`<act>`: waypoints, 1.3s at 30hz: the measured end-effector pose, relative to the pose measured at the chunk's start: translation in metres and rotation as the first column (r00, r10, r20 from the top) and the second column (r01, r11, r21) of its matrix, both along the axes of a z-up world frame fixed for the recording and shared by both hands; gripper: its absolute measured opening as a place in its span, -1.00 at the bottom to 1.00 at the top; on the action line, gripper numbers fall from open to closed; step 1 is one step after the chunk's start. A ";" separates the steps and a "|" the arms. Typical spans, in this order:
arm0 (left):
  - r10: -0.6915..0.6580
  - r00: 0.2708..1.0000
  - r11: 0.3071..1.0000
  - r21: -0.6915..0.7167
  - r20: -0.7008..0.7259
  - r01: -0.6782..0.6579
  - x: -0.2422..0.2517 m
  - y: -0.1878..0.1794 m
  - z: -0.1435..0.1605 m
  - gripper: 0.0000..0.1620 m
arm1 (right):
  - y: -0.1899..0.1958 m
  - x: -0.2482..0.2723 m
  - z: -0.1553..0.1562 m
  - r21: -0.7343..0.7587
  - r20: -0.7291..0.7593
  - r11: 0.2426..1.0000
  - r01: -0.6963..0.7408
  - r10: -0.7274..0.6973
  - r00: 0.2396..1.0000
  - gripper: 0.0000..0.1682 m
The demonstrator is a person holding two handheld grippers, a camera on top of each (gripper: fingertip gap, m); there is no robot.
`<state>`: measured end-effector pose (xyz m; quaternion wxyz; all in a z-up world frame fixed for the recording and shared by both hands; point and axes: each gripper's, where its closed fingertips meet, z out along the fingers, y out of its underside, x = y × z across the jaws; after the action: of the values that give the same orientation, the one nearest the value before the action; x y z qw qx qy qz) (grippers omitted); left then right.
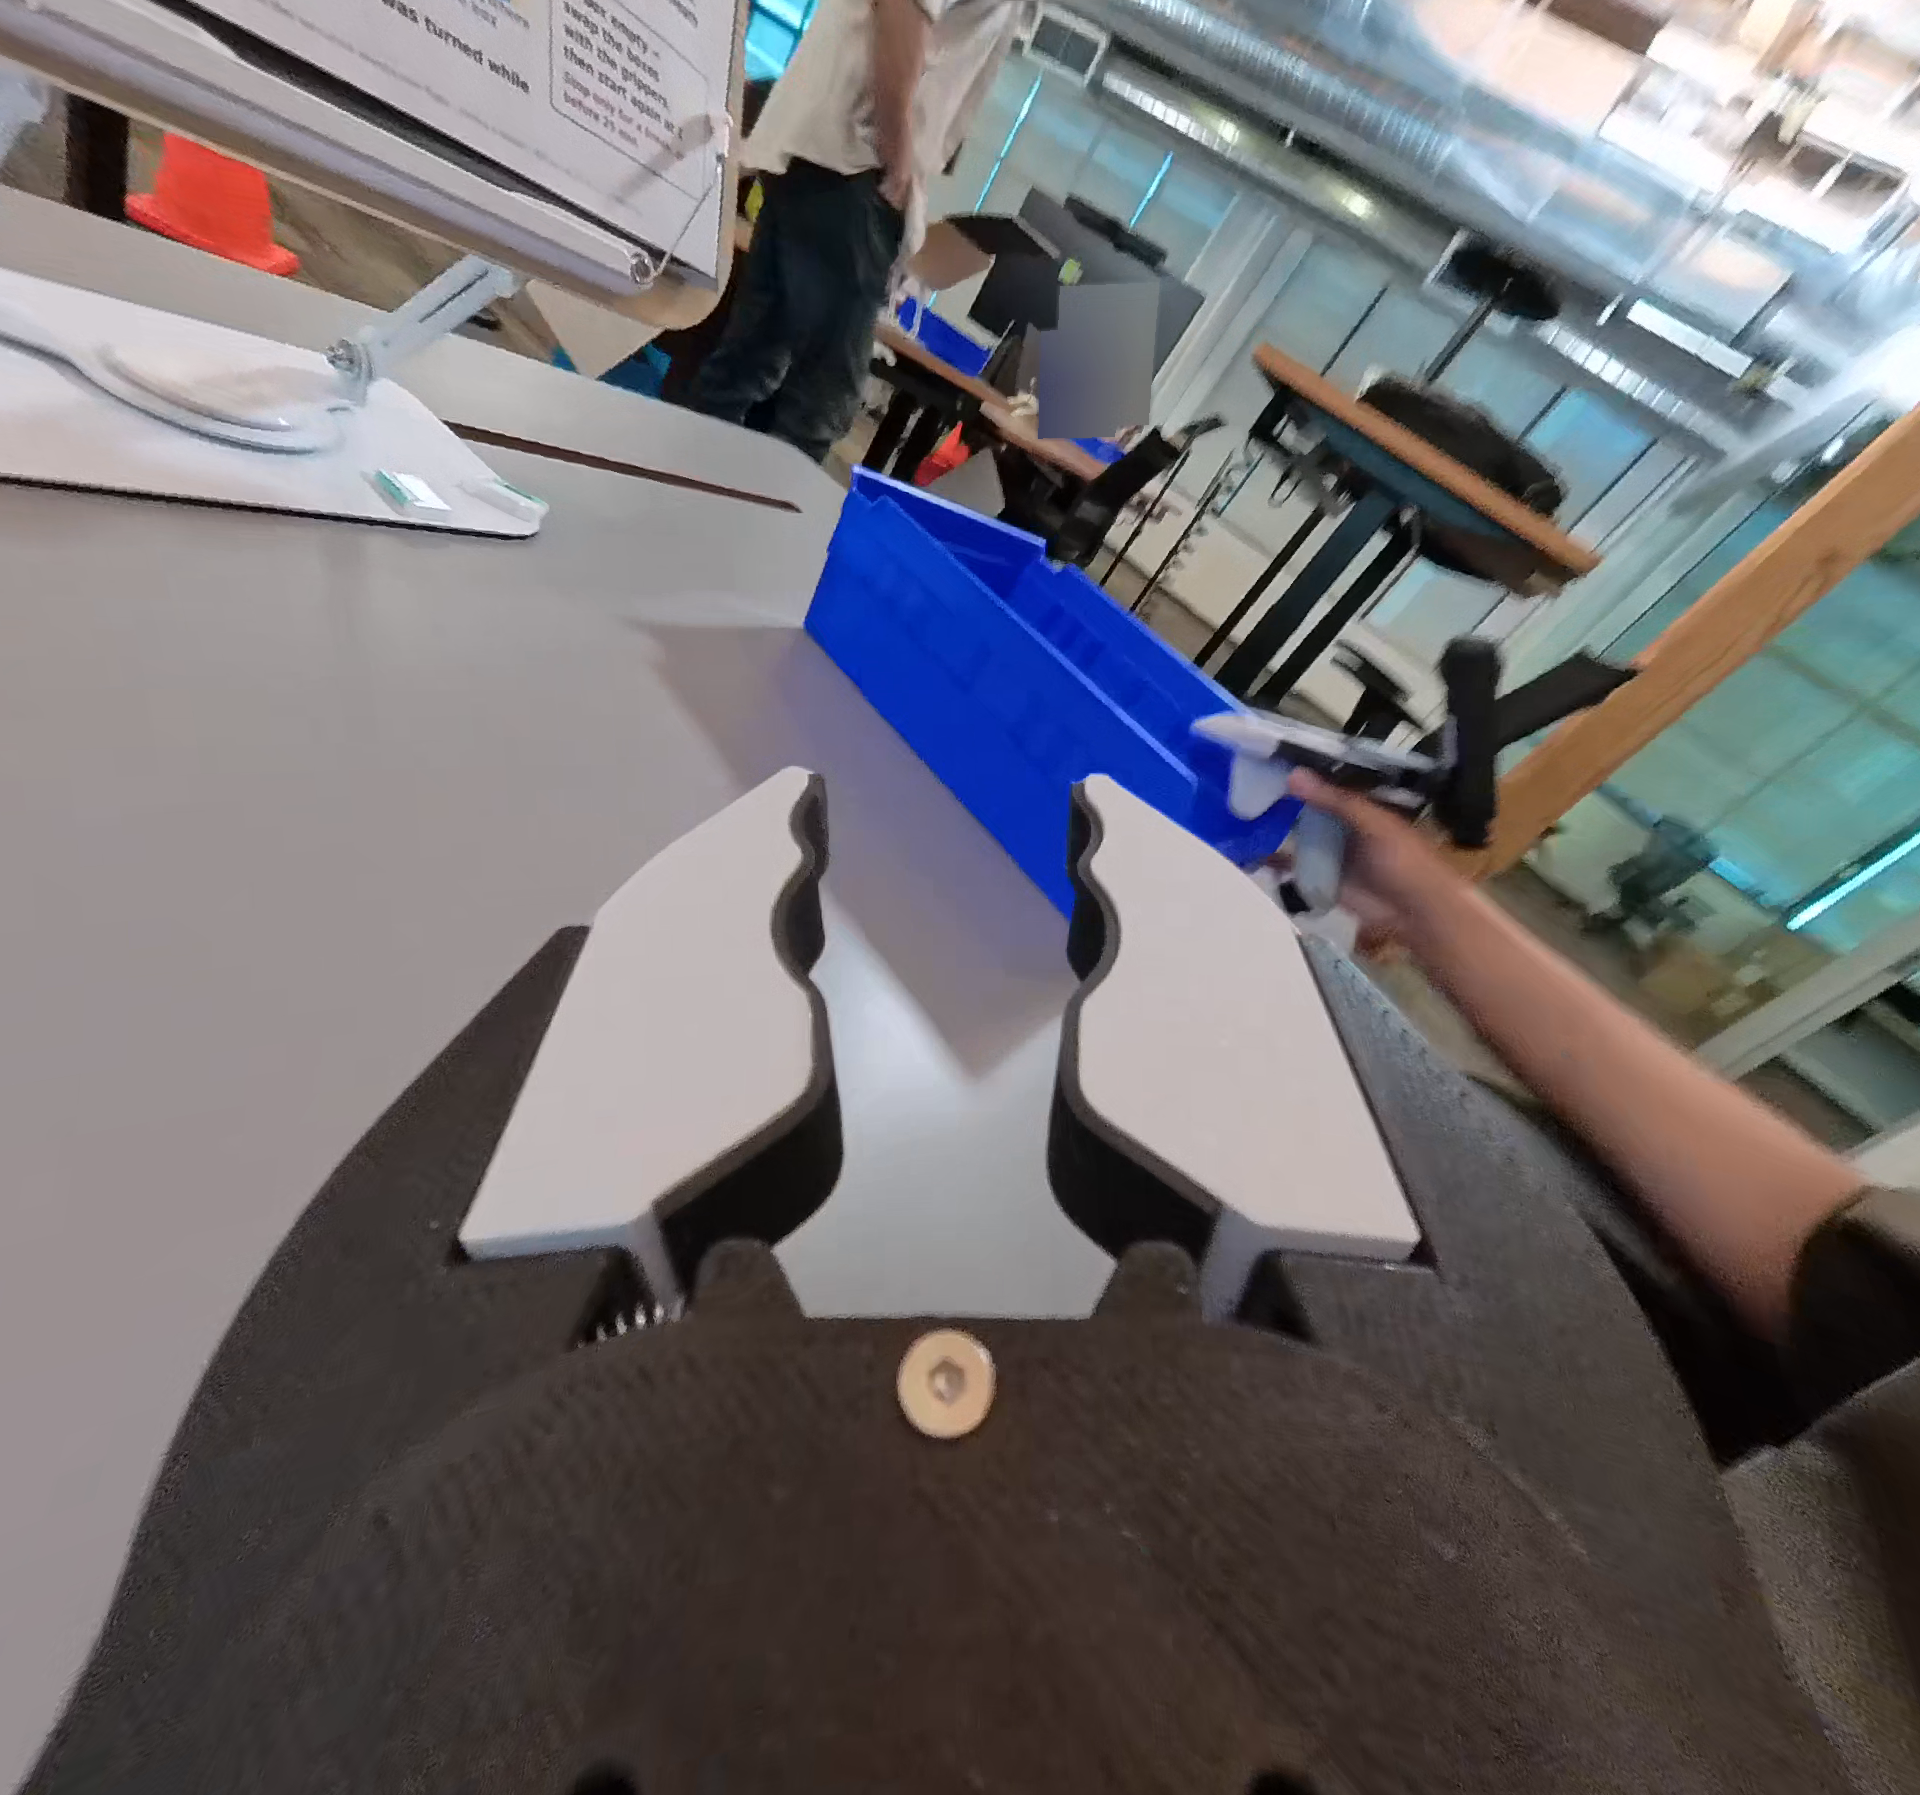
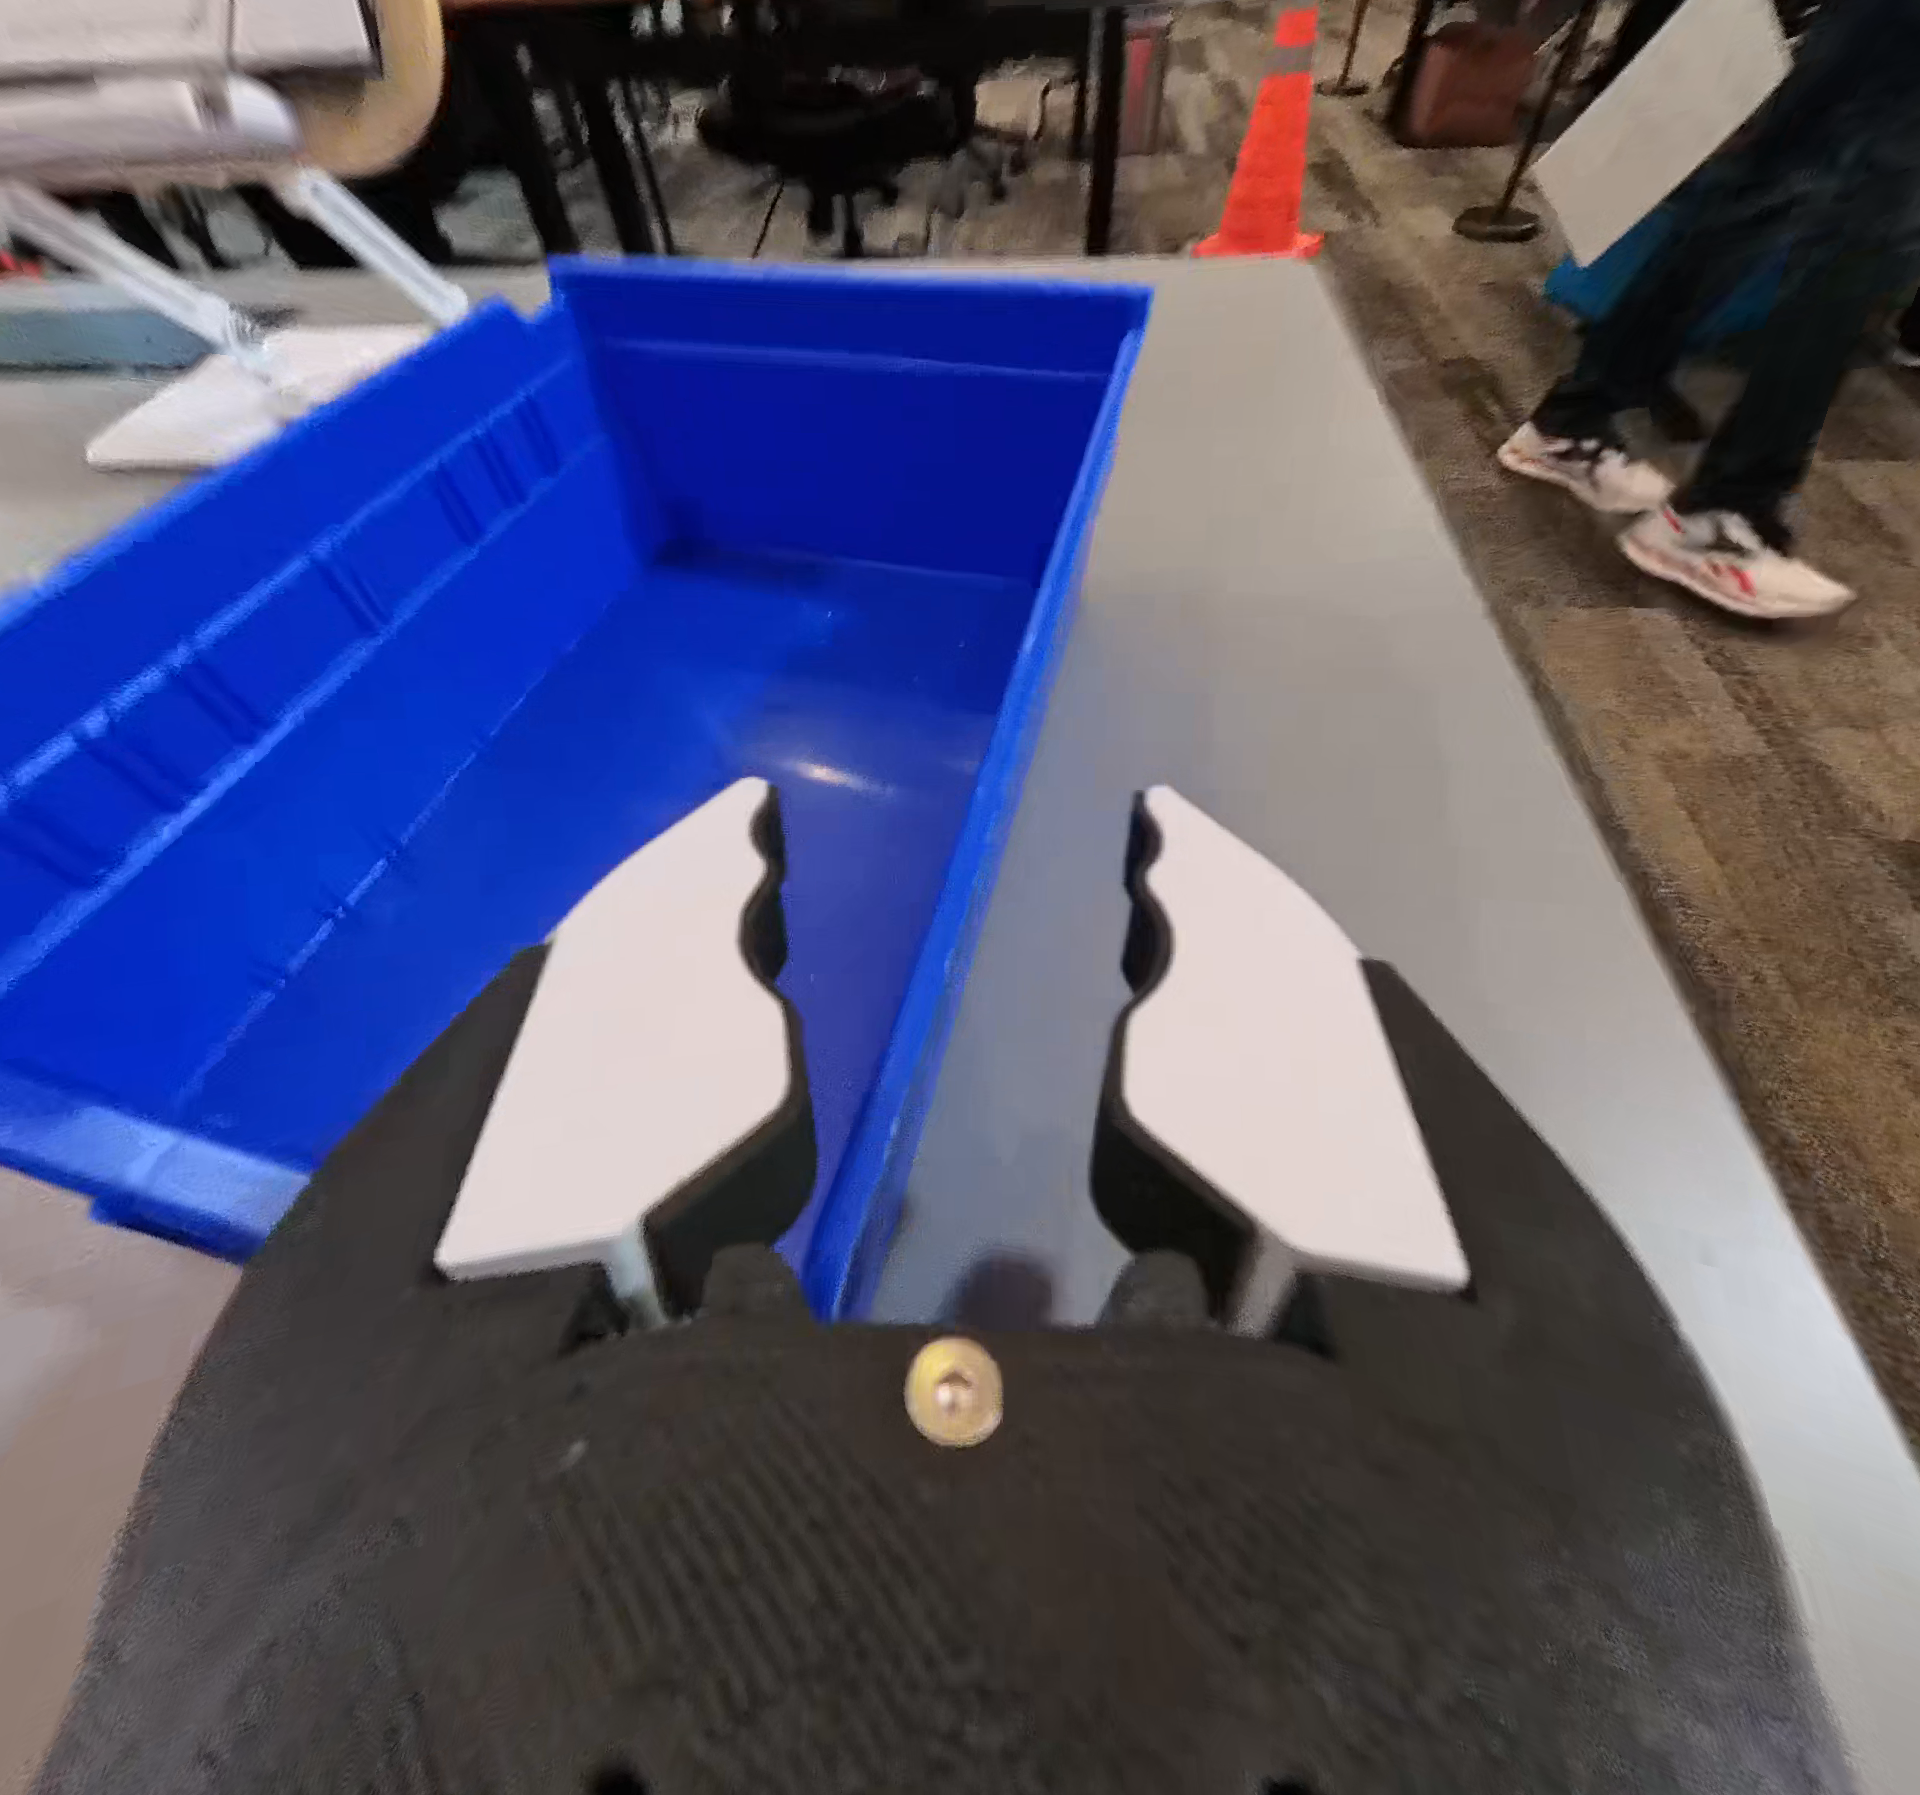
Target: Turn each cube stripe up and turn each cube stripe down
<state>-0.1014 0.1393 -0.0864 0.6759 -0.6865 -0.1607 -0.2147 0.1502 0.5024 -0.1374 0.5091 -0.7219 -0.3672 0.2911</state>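
Observation:
No cube shows in either view. A blue bin (image 2: 436, 706) lies on the grey table, and its inside is bare. My right gripper (image 2: 956, 800) is open and empty, and straddles the bin's right wall (image 2: 997, 810) near its front end. My left gripper (image 1: 948, 789) is open and empty, low over the grey table (image 1: 364, 758), to the left of the same blue bin (image 1: 997, 675). The right gripper also shows in the left wrist view (image 1: 1278, 779), blurred, at the bin's near corner, held by a hand.
A white document stand (image 1: 260, 395) with an instruction sheet (image 1: 447, 10) stands at the table's back left. The table's right edge (image 2: 1558, 810) drops to carpet. An orange cone (image 2: 1273, 114) and walking legs (image 2: 1714, 457) are beyond. A person (image 1: 852, 187) stands behind the table.

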 end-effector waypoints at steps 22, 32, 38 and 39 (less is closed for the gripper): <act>0.513 0.807 0.369 -0.774 -0.292 -0.514 -0.267 -0.203 -0.088 -0.11 | -0.096 0.004 0.087 0.352 -0.200 0.915 0.195 -0.130 0.971 -0.54; 0.471 0.804 0.260 -0.813 -0.364 -0.521 -0.267 -0.210 -0.104 -0.12 | -0.065 0.000 -0.006 -0.061 -0.013 0.988 0.143 -0.144 0.989 -0.44; 0.453 0.809 0.285 -0.799 -0.374 -0.529 -0.262 -0.200 -0.102 -0.13 | -0.039 0.025 -0.009 -0.030 0.046 0.990 0.138 -0.136 0.990 -0.91; 0.446 0.809 0.276 -0.801 -0.383 -0.532 -0.262 -0.201 -0.103 -0.13 | -0.032 0.032 -0.009 -0.024 0.052 0.988 0.151 -0.149 0.987 -0.93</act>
<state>-0.3633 -0.0617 -0.1892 0.2563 -0.8571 -0.4219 0.1473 0.1823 0.4703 -0.1460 0.5100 -0.7617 -0.3204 0.2390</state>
